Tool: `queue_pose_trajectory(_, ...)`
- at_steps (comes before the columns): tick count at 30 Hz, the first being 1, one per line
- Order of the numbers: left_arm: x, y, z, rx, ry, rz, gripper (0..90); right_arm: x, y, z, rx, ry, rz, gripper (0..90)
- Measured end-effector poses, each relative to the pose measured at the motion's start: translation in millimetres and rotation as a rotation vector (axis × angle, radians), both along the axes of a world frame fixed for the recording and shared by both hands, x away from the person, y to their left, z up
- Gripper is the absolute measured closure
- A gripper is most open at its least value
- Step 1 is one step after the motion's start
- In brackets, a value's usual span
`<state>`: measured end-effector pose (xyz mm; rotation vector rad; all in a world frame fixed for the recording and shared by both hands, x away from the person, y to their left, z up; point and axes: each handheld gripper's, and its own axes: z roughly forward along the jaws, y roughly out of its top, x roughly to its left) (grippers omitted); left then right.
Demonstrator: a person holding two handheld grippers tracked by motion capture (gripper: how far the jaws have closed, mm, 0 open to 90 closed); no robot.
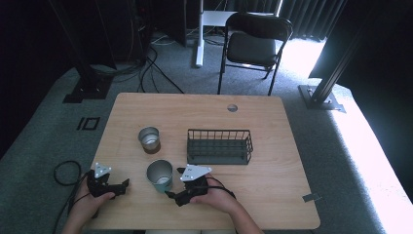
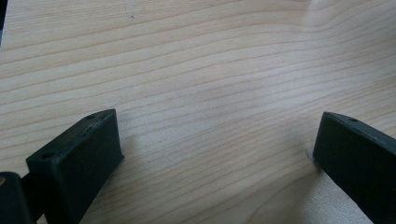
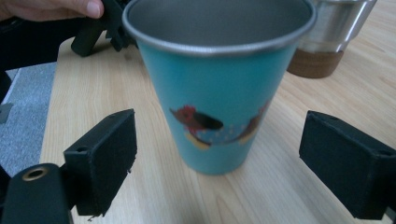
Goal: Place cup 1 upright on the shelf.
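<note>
A dark room with a black folding chair (image 1: 255, 41) and cables on a grey floor lies behind a light wooden table (image 1: 272, 185). On the table stand 2 cups and 1 black wire basket (image 1: 219, 146). The teal cup (image 1: 159, 176) stands upright near the front edge of the table, and its open mouth faces up. It has a metal rim and a picture of a rooster on its side. The right gripper (image 1: 171, 194) is just beside this cup, on the cup's right side as seen from above, and it points to the left at it. In the right gripper view the teal cup (image 3: 219, 84) stands straight ahead, in the middle of the gap between the 2 black jaws. The jaws are wide apart and hold nothing, and neither one touches the cup yet. The cup's long axis runs up and down, so the jaws would close on its 2 sides. The left gripper (image 1: 125, 185) rests on the other side of the cup, a bit farther off. Its jaws are spread wide too, over bare wood, with nothing between them. The right gripper looks nearer and better lined up for a grab. The steel cup (image 1: 149, 139) with a brown base stands farther back, apart from the teal cup and to the left of the basket.
</note>
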<state>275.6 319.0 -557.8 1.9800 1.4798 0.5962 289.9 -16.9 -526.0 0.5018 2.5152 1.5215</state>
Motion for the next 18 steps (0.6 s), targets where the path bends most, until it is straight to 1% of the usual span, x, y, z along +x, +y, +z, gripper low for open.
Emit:
queue_pose_trajectory(2, 0.0, 0.0, 0.0, 0.0, 0.0, 0.0, 1.6, 1.0, 5.0, 0.0, 0.001, -0.012, 0.003, 10.9)
queue_pose_trajectory(11, 0.0, 0.0, 0.0, 0.0, 0.0, 0.0, 1.6, 4.3, 15.3, -0.2, 0.021, -0.022, -0.002, 10.9)
queue_pose_trajectory(15, 0.0, 0.0, 0.0, 0.0, 0.0, 0.0, 1.6, 6.1, 19.6, 1.7, 0.053, -0.027, -0.001, 10.9)
queue_pose_trajectory(18, 0.0, 0.0, 0.0, -0.001, 0.0, 0.0, 1.7, 6.8, 21.2, 2.0, 0.059, -0.026, -0.001, 10.9)
